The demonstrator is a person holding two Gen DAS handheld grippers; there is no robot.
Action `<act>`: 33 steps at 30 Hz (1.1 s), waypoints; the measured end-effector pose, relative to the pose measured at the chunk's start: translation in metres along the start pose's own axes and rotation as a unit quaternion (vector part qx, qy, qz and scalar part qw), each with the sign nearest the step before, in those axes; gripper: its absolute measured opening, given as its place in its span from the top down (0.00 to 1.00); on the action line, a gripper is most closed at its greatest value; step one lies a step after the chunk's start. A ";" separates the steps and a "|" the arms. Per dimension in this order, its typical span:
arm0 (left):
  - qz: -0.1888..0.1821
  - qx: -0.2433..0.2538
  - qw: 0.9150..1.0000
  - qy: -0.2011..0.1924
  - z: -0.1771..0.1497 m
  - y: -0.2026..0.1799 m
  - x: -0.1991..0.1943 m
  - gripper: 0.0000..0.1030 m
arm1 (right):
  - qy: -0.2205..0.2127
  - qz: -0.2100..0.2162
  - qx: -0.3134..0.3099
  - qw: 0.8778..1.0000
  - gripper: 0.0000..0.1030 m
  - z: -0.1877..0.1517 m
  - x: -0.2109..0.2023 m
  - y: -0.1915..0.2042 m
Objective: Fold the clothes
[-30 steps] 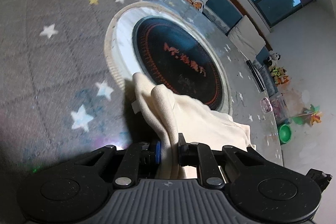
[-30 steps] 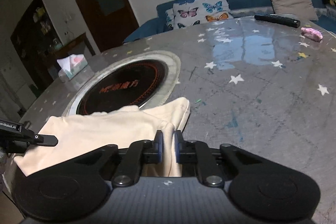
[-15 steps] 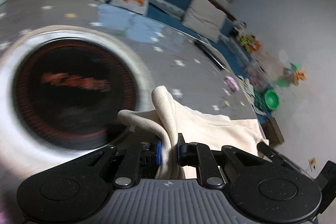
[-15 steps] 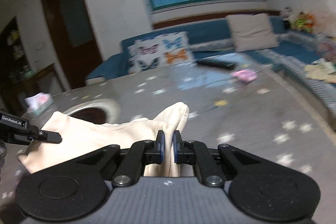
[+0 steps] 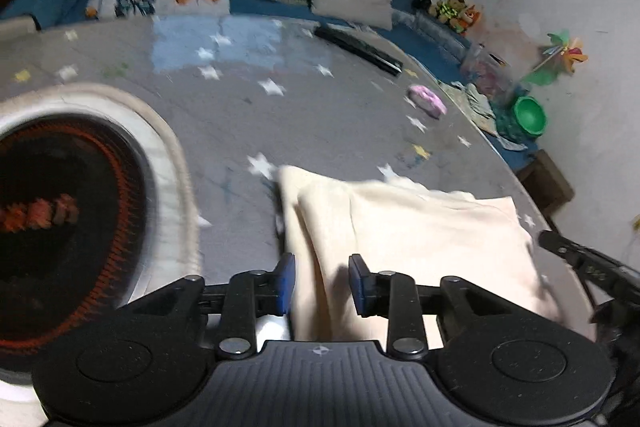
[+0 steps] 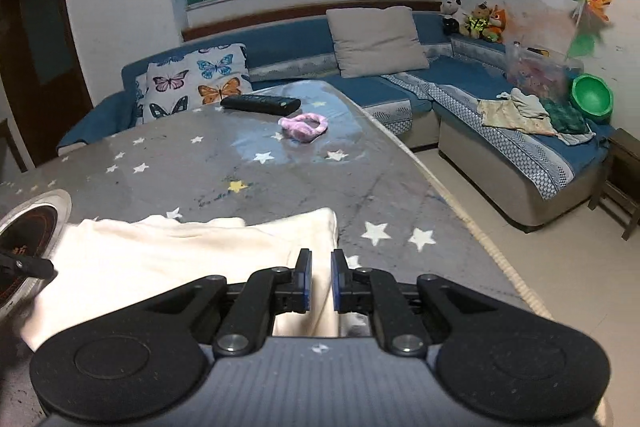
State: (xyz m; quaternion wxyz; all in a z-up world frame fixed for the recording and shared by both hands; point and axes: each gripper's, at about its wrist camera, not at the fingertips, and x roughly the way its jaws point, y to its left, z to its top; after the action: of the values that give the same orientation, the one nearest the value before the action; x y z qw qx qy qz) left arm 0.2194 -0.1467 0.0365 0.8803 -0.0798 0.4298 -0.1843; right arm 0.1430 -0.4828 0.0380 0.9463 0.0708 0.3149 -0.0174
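The cream garment (image 5: 420, 235) lies folded over on the grey, star-printed tabletop (image 5: 320, 115), near the table's rounded edge and just beside the round inset hotplate (image 5: 60, 219). The left gripper (image 5: 322, 281) has just been opening: its blue pads (image 5: 285, 281) now stand apart, with a fold of the cream cloth running between them but no longer pinched. The right gripper (image 6: 320, 281) has its jaws drawn close together, clamped on the cloth's right-hand edge, which passes up between the pads (image 6: 305, 279). In the right wrist view the garment (image 6: 180, 251) spreads leftward from that grip toward the hotplate (image 6: 28, 227), and the black tip of the other gripper shows at the far left edge. Writing is scarce — the hotplate carries red characters across its dark glass, too blurred by motion in the left wrist view to read, and only partly in frame in the right. Farther across the table lie a black remote control (image 6: 260, 103) and a pink fluffy scrunchie (image 6: 304, 126), well apart from the garment. Behind them stands a blue sofa (image 6: 400, 83) with a butterfly-print cushion (image 6: 196, 83) and a plain beige cushion (image 6: 376, 41); no label on any of these can be read.
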 end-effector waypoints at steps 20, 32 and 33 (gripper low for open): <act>-0.056 0.077 0.995 0.012 0.030 -0.049 0.069 0.80 | 0.033 0.049 -0.018 0.998 0.90 0.006 0.042 0.027; -0.049 0.107 0.993 0.006 0.028 -0.061 0.068 0.78 | 0.032 0.080 -0.053 0.995 0.89 0.013 0.043 0.055; -0.052 0.110 0.993 0.004 0.026 -0.061 0.063 0.78 | 0.030 0.083 -0.056 0.995 0.88 0.013 0.038 0.056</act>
State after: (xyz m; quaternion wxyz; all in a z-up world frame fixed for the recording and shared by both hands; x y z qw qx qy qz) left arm 0.2597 -0.2282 0.0246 0.8714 -0.0041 0.4057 -0.2759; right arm 0.1853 -0.4288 0.0325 0.9371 0.0445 0.3366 0.0811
